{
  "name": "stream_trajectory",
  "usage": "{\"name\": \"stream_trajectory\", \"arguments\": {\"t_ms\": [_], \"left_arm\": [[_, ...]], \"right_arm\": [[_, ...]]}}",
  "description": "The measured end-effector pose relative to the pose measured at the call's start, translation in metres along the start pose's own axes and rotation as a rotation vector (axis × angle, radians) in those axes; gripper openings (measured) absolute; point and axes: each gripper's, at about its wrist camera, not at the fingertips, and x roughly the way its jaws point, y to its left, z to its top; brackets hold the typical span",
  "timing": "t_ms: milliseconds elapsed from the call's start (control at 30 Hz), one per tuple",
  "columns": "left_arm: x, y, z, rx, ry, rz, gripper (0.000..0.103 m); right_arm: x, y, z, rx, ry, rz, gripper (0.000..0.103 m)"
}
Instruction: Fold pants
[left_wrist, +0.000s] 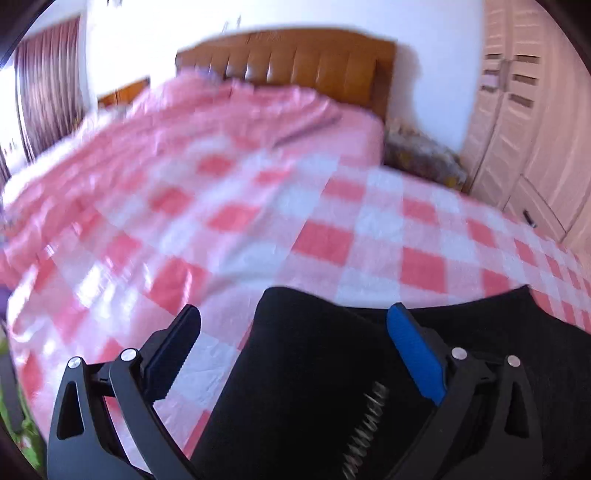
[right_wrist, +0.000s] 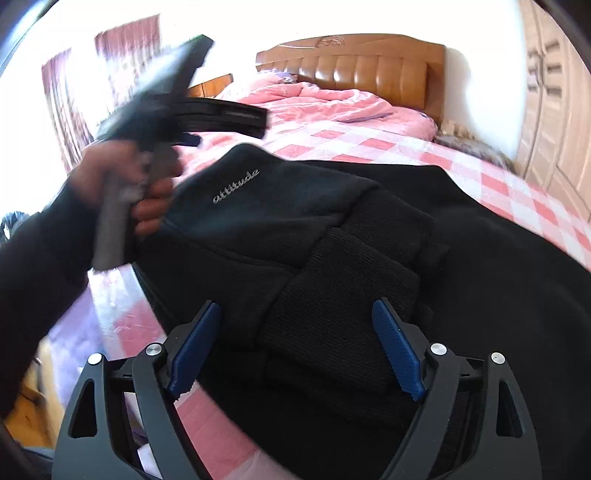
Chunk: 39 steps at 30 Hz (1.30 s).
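Black pants (right_wrist: 461, 258) lie folded on the pink-and-white checked bed sheet (right_wrist: 491, 181). Their ribbed cuffs (right_wrist: 351, 280) rest on top of the part that bears the grey word "attitude" (right_wrist: 236, 186). My right gripper (right_wrist: 295, 306) hovers over the cuffs, jaws wide open, with cloth below them and nothing pinched. My left gripper (left_wrist: 295, 314) is open too, over the left edge of the pants (left_wrist: 314, 369). In the right wrist view a hand (right_wrist: 147, 199) holds the blurred left gripper (right_wrist: 232, 85) above the pants' left side.
A crumpled pink duvet (left_wrist: 221, 118) lies at the head of the bed, below the brown padded headboard (left_wrist: 295, 59). A pale wardrobe (left_wrist: 532, 129) stands to the right. Curtains (left_wrist: 48, 81) hang at the far left. Bare sheet (left_wrist: 369, 229) stretches beyond the pants.
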Motion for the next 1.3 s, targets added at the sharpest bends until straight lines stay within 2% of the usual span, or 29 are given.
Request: {"name": "stream_trajectory", "arguments": {"t_ms": [67, 100, 167, 233, 300, 367, 400, 467, 567, 733, 833, 933, 1300], "left_arm": [[-0.043, -0.013, -0.015, 0.047, -0.075, -0.007, 0.101], [-0.054, -0.017, -0.022, 0.068, -0.093, 0.003, 0.101], [-0.073, -0.028, -0.052, 0.132, -0.104, 0.048, 0.101], [-0.073, -0.036, -0.078, 0.187, -0.070, 0.054, 0.101], [-0.059, -0.048, -0.102, 0.273, -0.015, 0.094, 0.101], [-0.050, -0.049, -0.115, 0.299, -0.019, 0.119, 0.102], [-0.049, -0.046, -0.116, 0.274, -0.028, 0.112, 0.102], [-0.046, -0.041, -0.114, 0.225, 0.020, 0.087, 0.102], [-0.044, -0.044, -0.115, 0.249, 0.018, 0.105, 0.102], [-0.046, -0.044, -0.118, 0.224, 0.010, 0.109, 0.102], [-0.046, -0.044, -0.117, 0.225, 0.017, 0.109, 0.102], [-0.046, -0.043, -0.118, 0.228, 0.016, 0.104, 0.102], [-0.043, -0.042, -0.115, 0.209, 0.052, 0.083, 0.102]], "right_arm": [[-0.021, -0.015, 0.001, 0.065, -0.035, 0.002, 0.084], [-0.031, -0.022, 0.000, 0.083, -0.053, -0.009, 0.088], [-0.050, -0.041, -0.007, 0.118, -0.067, -0.050, 0.088], [-0.056, -0.057, -0.017, 0.151, -0.032, -0.096, 0.088], [-0.053, -0.068, -0.028, 0.166, 0.011, -0.149, 0.088], [-0.043, -0.079, -0.042, 0.171, 0.089, -0.197, 0.088], [-0.046, -0.076, -0.046, 0.137, 0.064, -0.191, 0.088], [-0.050, -0.070, -0.051, 0.083, 0.075, -0.217, 0.088], [-0.059, -0.071, -0.052, 0.082, 0.096, -0.201, 0.088], [-0.079, -0.104, -0.037, 0.176, 0.057, -0.266, 0.088], [-0.061, -0.131, -0.048, 0.239, 0.142, -0.289, 0.090], [-0.065, -0.133, -0.058, 0.226, 0.096, -0.251, 0.091], [-0.082, -0.131, -0.062, 0.202, 0.101, -0.211, 0.091]]}}
